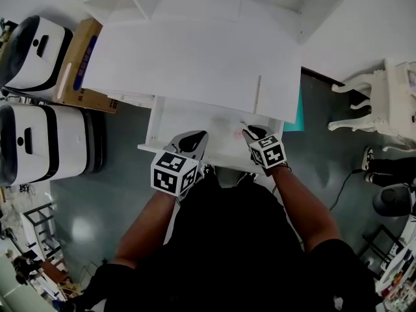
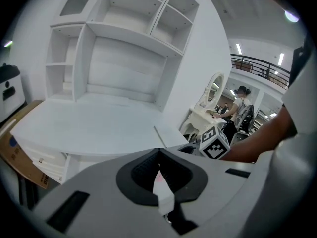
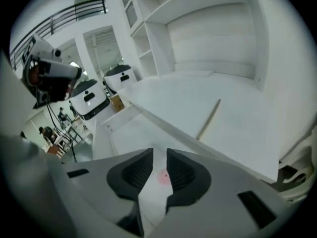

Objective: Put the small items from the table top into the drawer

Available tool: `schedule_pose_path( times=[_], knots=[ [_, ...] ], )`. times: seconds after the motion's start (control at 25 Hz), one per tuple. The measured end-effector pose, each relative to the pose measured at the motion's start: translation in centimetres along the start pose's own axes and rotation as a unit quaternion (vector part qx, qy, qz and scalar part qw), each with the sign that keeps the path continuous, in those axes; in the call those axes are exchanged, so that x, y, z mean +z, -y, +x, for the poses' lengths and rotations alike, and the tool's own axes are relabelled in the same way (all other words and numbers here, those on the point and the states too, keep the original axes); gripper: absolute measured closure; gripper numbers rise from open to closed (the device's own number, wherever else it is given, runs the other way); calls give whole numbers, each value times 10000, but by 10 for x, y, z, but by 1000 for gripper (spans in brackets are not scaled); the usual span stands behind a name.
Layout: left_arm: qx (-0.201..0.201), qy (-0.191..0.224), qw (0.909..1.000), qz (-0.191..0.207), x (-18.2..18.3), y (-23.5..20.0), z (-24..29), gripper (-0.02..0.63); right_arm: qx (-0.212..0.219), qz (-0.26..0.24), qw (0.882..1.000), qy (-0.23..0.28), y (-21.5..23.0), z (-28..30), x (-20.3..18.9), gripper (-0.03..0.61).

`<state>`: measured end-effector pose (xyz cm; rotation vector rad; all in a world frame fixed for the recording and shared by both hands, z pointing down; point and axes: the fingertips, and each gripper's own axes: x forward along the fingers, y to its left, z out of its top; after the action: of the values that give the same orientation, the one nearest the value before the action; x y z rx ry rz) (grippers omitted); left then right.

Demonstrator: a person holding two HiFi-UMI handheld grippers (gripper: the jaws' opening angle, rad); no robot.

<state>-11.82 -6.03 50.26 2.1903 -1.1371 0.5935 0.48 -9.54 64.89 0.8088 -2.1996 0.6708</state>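
Observation:
The white table top (image 1: 195, 57) carries a thin pale stick (image 1: 258, 93) near its right front edge, also seen in the right gripper view (image 3: 209, 119). Below the front edge the white drawer (image 1: 156, 119) is pulled out. A small pink item (image 1: 238, 133) lies on its floor. My left gripper (image 1: 195, 137) hovers over the drawer's front, jaws closed tip to tip with nothing held (image 2: 159, 151). My right gripper (image 1: 250, 132) hangs just above the pink item (image 3: 162, 177), jaws a narrow gap apart and empty.
A white shelf unit (image 2: 124, 43) rises at the back of the table. Two white machines (image 1: 39, 51) (image 1: 39, 142) and a cardboard box (image 1: 81, 64) stand on the left. A white ornate side table (image 1: 390, 96) is on the right.

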Motion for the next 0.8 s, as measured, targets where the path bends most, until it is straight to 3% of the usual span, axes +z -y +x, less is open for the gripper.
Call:
schedule_pose_path(
  times=[0.28,0.6,0.8],
  knots=[
    [-196,128,9996,169,15,12,6,603,70,913,9900,1077,3,-76,50,510],
    [-478,294,9980,288,38,31,14,603,-87,1360,9739,1815,15,-141,73,536],
    [-619,322,9967,419,47,42,16,603,-242,1280,9723,1939,17,-157,73,541]
  ],
)
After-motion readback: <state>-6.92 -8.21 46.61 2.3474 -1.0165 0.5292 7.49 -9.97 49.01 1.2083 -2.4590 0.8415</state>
